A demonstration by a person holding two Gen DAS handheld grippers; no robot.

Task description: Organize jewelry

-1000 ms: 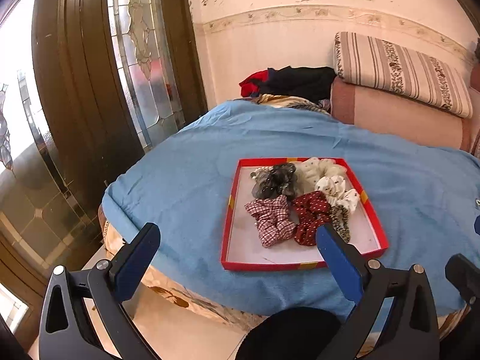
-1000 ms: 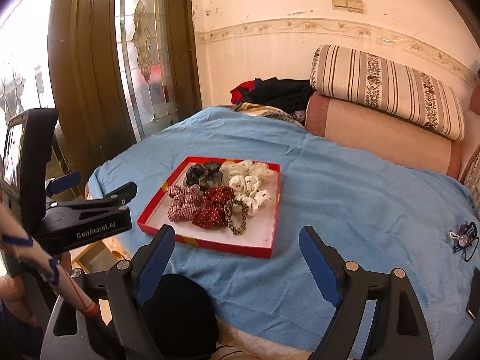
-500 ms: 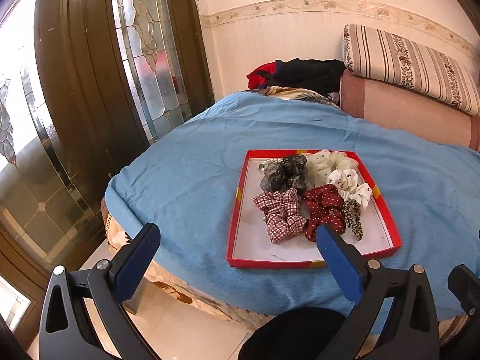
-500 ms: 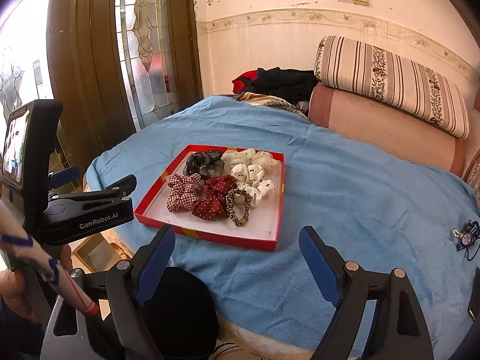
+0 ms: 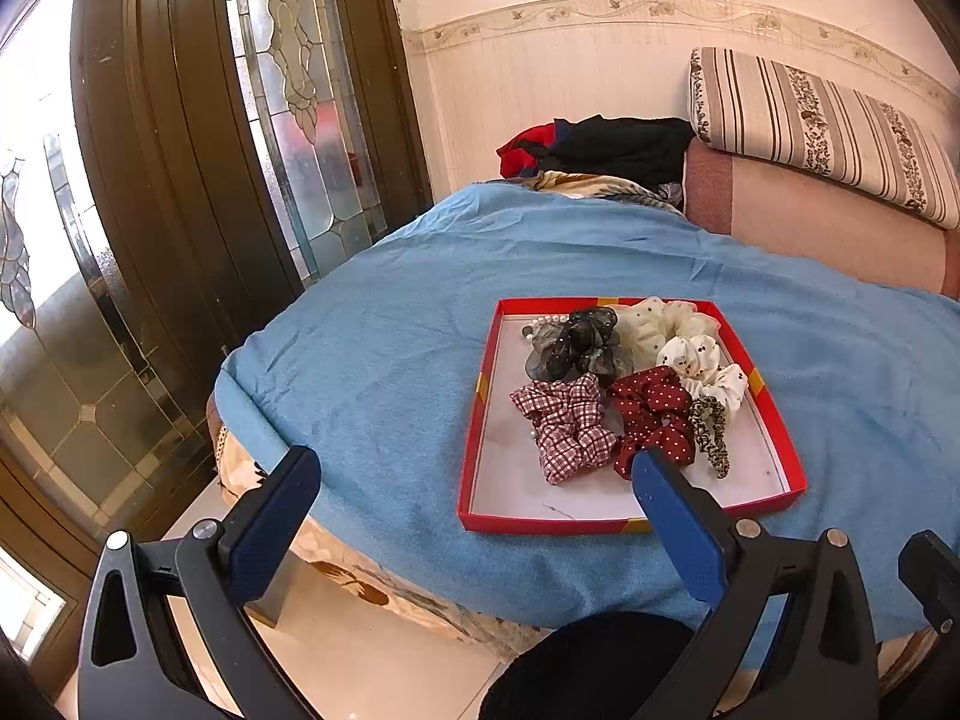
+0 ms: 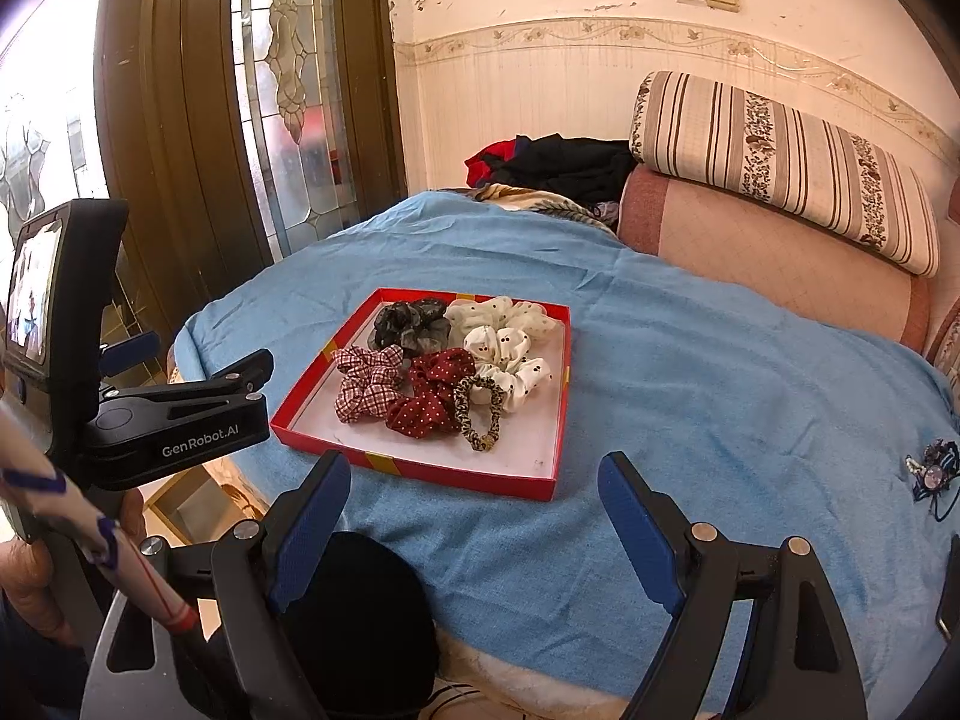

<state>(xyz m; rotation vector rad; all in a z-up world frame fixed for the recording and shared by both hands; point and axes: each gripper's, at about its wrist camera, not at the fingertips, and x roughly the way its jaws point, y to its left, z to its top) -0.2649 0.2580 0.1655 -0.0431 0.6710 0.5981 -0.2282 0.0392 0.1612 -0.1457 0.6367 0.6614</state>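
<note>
A red tray lies on the blue bedspread near the bed's foot. Inside it are several scrunchies: a checked one, a dark red dotted one, a black sheer one, white spotted ones and a thin leopard one. A dark hair tie with a charm sits alone at the bed's right. My left gripper and right gripper hover open and bare short of the tray.
A striped pillow rests on a pink bolster at the head. Dark and red clothes are heaped by the wall. A wooden glazed door stands to the left. A dark round object sits below the bed's edge.
Both views have shifted slightly, so the tray sits a little further right and lower in the frames. Both grippers remain open.
</note>
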